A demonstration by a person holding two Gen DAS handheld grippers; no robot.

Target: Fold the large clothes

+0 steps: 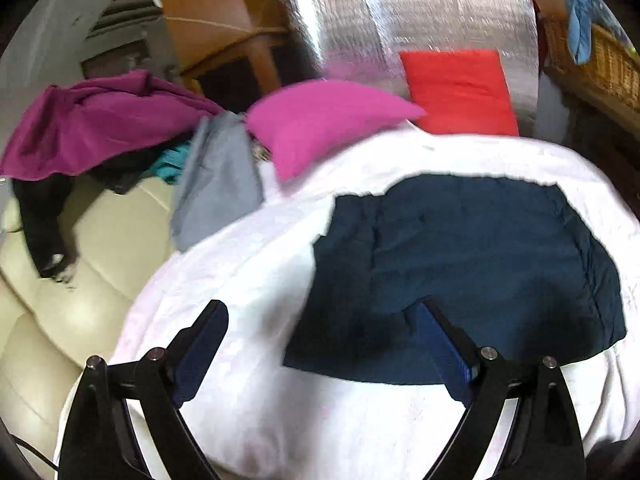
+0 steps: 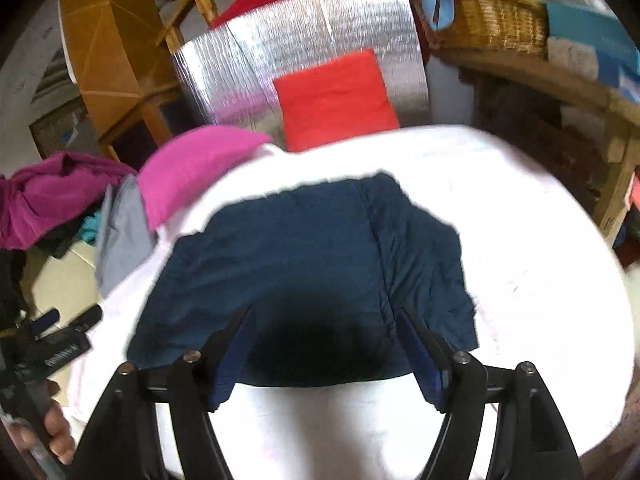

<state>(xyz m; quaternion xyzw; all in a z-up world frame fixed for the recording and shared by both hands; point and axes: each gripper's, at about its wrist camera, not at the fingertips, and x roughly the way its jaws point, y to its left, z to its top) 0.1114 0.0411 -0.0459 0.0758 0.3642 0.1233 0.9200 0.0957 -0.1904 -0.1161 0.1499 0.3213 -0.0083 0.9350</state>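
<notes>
Both tools hang above the tabletop with their jaws spread and nothing between the pads. Your left tool (image 1: 322, 320) sits over the near left edge of the garment; your right tool (image 2: 324, 322) sits over its near middle. No earlier view is given, so only the present gap can be told.

Largest in view is the white-covered tabletop (image 1: 248, 272), which fills the lower half of both views. On it lies the dark blue garment (image 2: 304, 256), spread flat in a rough rectangle with a seam running down its right part and a wrinkled right edge. Behind the tabletop stands a silver foil panel (image 2: 304, 48), with a red folded cloth (image 2: 336, 96) leaning on it. At the far left corner rests a pink folded cloth (image 1: 320, 120), and beside it a grey cloth (image 1: 216, 184) hangs over the edge. Left of that, a purple cloth (image 1: 92, 120) tops a heap on a cream sofa (image 1: 80, 280). A wicker basket (image 2: 492, 20) sits on a shelf at the right. Your left hand (image 2: 58, 424) shows at the lower left of the right view.
</notes>
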